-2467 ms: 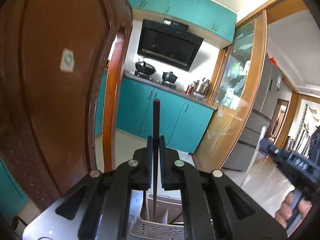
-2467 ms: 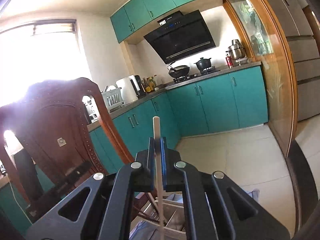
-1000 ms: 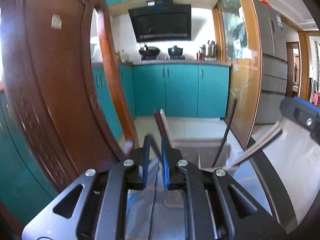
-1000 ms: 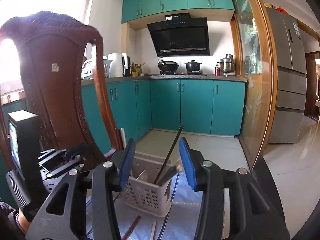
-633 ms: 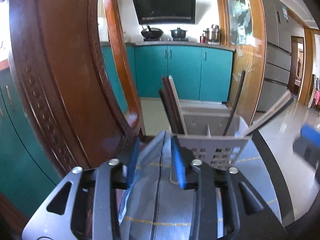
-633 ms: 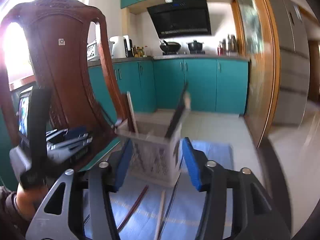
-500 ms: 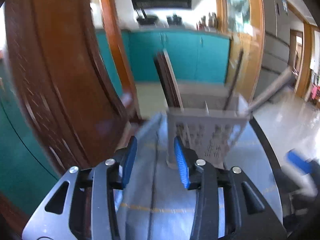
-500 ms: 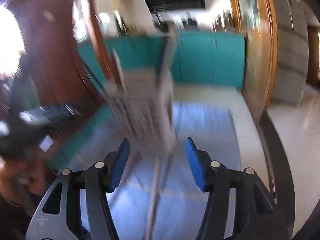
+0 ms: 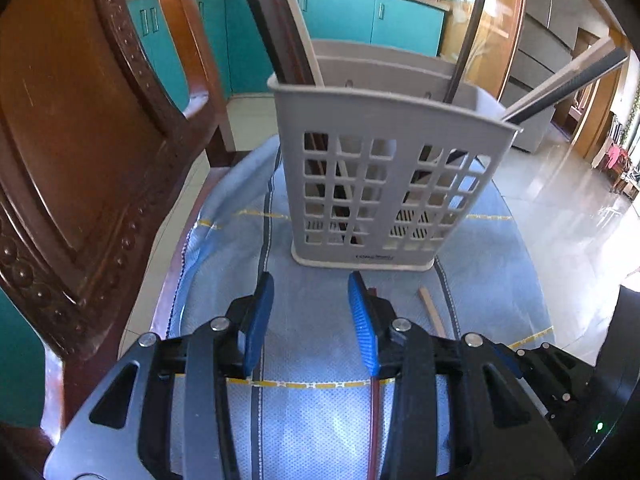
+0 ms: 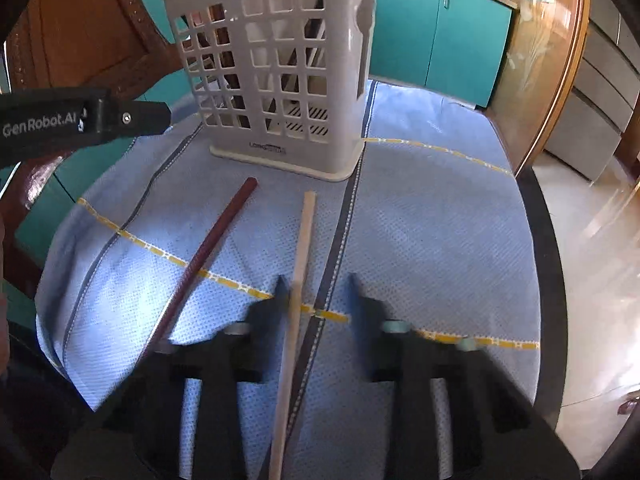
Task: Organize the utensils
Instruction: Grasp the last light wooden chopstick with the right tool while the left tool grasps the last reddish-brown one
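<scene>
**Two loose chopsticks on the cloth, both grippers low**

The grey plastic slotted basket (image 9: 392, 120) stands upright on the blue woven cloth (image 10: 420, 220) and holds several chopsticks (image 9: 280, 20).

In front of it lie a dark red chopstick (image 10: 216, 240) and a pale wooden chopstick (image 10: 304, 240).

The left gripper (image 9: 311, 280) has just opened. Its jaws are apart with nothing between them, and the red stick runs under its right finger.

The right gripper (image 10: 316, 280) is blurred and its jaws have just been closing. They still show a gap, with the pale stick between them.

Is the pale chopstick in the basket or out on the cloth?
Out: the pale chopstick lies flat on the blue cloth, in front of the upright basket.
</scene>
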